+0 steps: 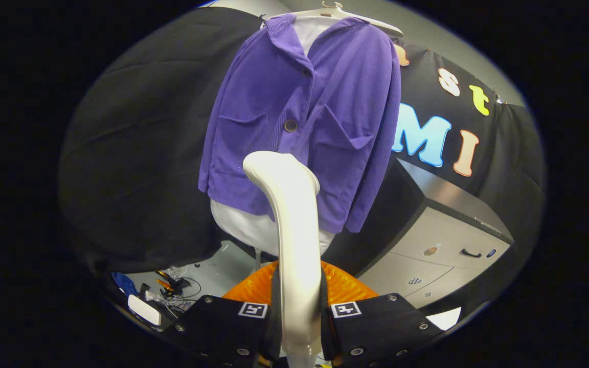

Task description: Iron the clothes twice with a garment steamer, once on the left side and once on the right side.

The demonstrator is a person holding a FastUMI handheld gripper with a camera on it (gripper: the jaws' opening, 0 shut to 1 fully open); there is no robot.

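While fingers (298, 312) clamp steamer (294, 230), purple jacket (304, 117) beyond, grey cabinet (443, 245)

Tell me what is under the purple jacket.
A white garment hangs beneath the purple jacket, showing at collar and hem; its middle is covered. The hand-held gripper is shut on the steamer.

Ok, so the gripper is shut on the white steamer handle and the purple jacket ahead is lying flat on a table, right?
Not quite. The gripper is shut on the white steamer handle, but the purple jacket isn't lying on a table: the gripper view shows it hanging upright on a white hanger, just beyond the steamer's head.
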